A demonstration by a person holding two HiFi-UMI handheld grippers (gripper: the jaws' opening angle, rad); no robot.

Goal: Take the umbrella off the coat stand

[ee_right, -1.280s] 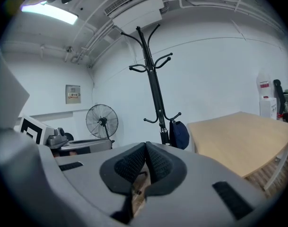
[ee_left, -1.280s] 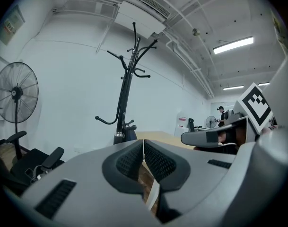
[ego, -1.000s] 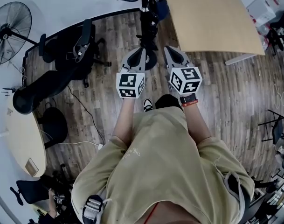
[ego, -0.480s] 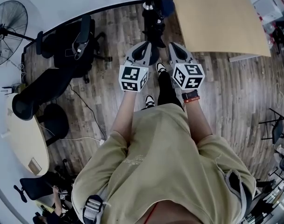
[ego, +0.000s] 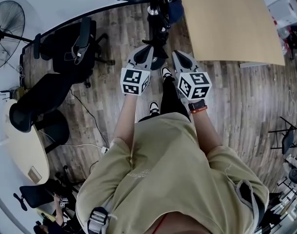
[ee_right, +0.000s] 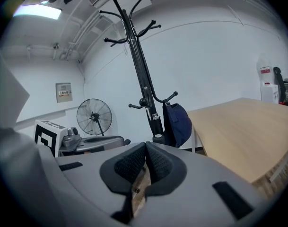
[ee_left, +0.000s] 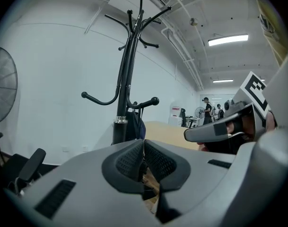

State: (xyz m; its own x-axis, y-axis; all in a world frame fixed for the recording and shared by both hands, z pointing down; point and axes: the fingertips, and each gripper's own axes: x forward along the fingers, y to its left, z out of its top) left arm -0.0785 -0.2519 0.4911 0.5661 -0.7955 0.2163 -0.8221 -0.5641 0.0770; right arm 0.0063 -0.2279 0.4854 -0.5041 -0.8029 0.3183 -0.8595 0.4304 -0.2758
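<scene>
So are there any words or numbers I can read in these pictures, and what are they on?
No text here can be read for sure.
Print on the back of the person's shirt: too small to read.
Wall plate: blurred.
Red label on the white thing by the far wall: blurred.
Marker cube: only black-and-white squares, no words.

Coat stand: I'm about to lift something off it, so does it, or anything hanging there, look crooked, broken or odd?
Nothing stands out. The coat stand looks upright with its hooks unbroken, and a dark blue item hangs from a lower hook beside the pole.
</scene>
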